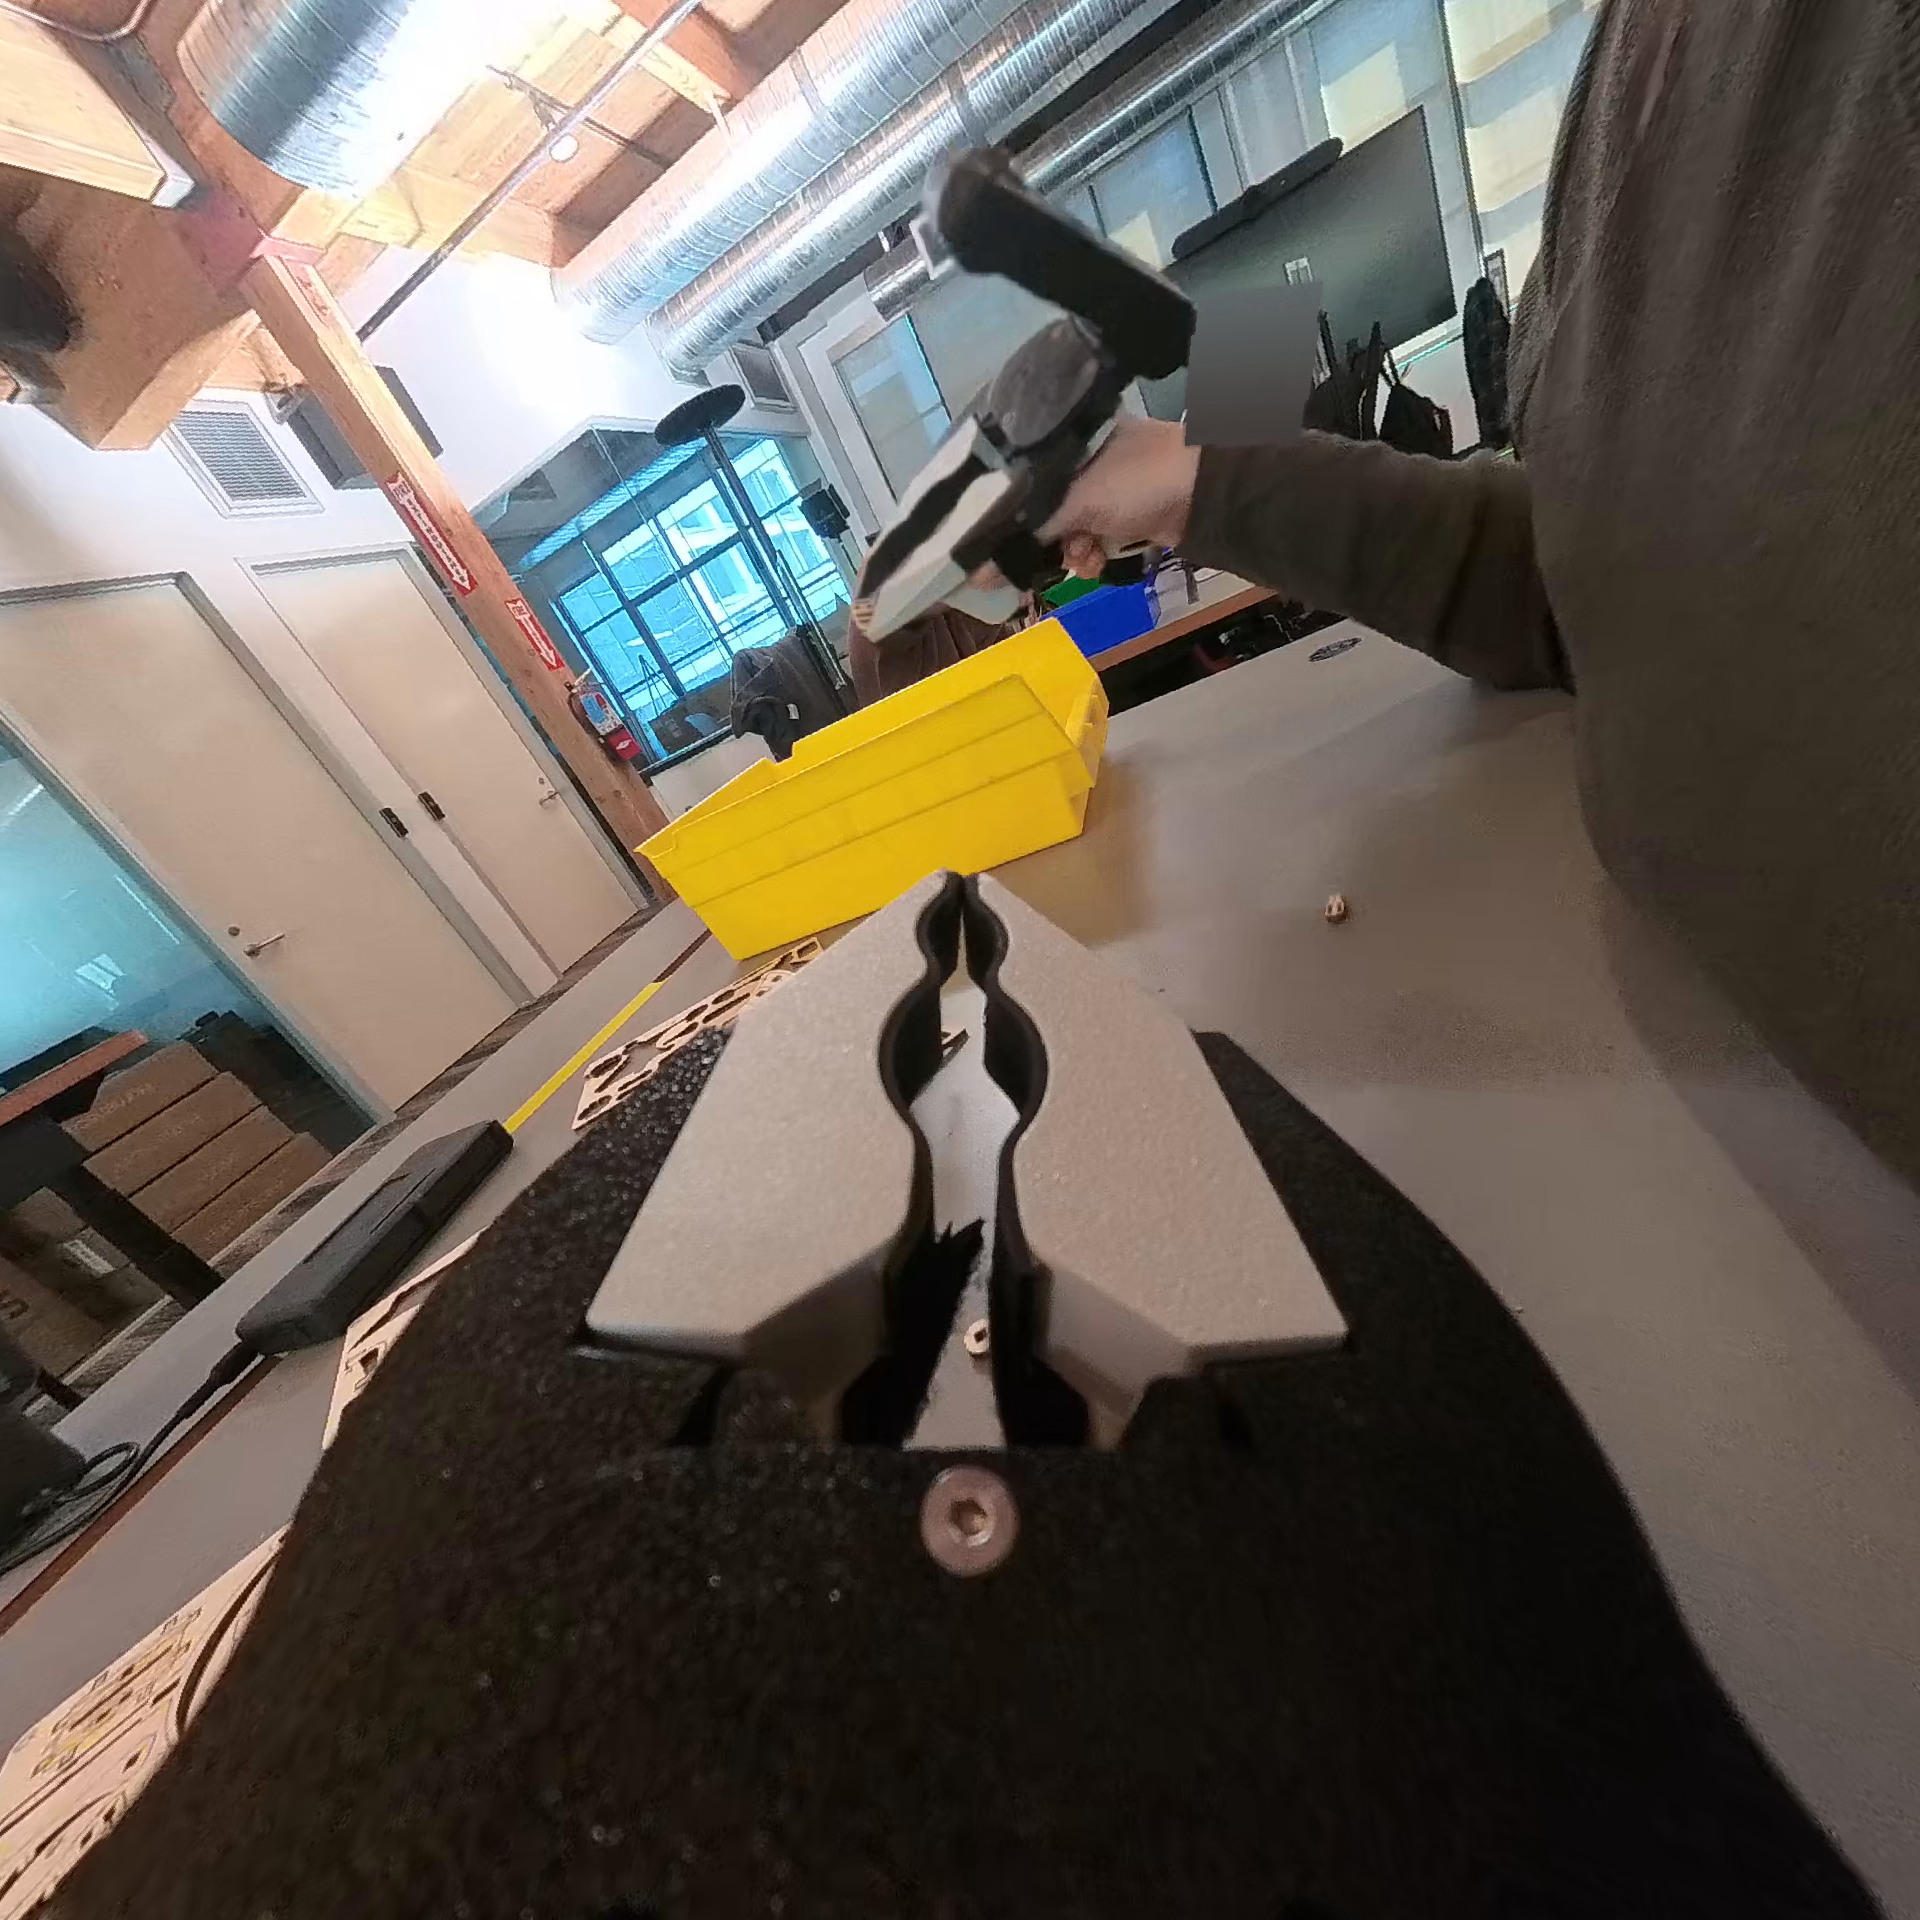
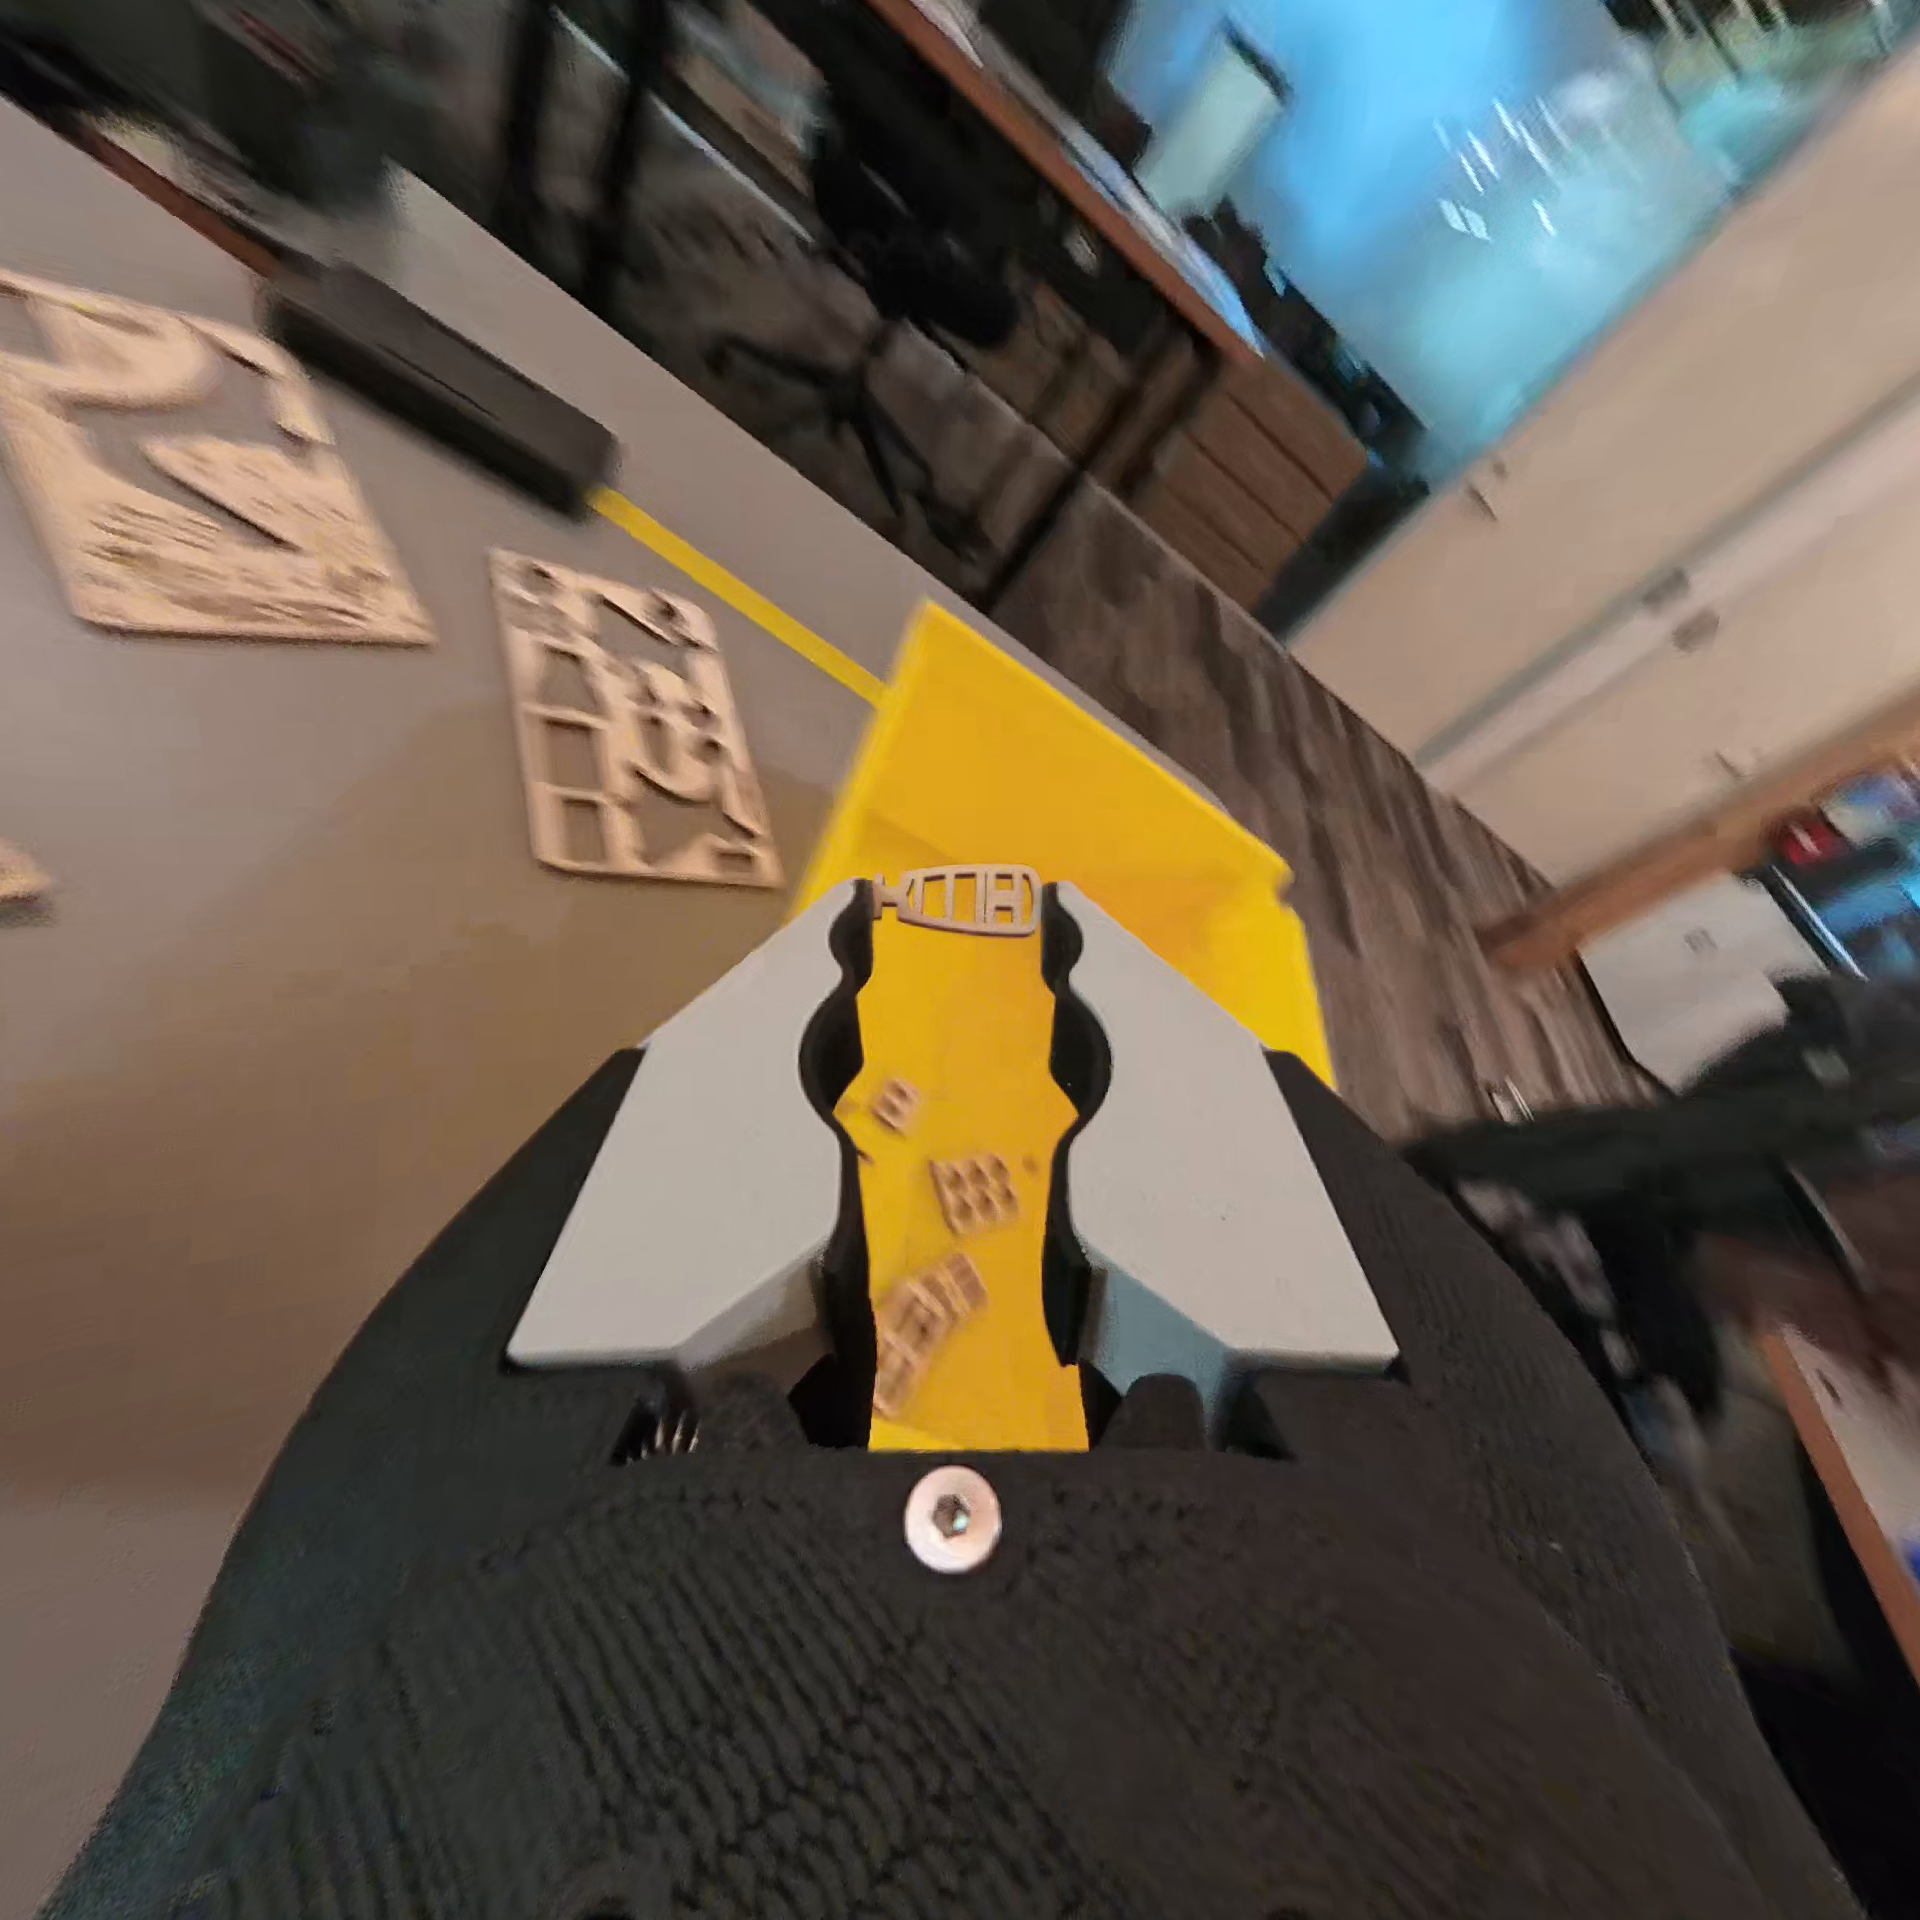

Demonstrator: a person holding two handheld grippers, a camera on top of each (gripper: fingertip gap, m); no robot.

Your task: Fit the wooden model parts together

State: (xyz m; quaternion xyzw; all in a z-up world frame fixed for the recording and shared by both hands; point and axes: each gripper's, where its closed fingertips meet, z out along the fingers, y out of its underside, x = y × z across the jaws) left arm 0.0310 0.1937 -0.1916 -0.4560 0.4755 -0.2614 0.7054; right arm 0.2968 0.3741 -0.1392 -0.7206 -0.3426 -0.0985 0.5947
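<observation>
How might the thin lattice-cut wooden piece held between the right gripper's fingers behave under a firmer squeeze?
The wooden piece is probably fragile: its bars look very thin with open cut-outs, so a harder squeeze could snap it. It likely weighs little, being flat and mostly holes. Held only at its ends by the right gripper, it may twist or slip out.

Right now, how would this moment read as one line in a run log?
left gripper: shut, empty, low over table | right gripper: holds wooden piece above yellow bin | loose pieces in bin
</observation>
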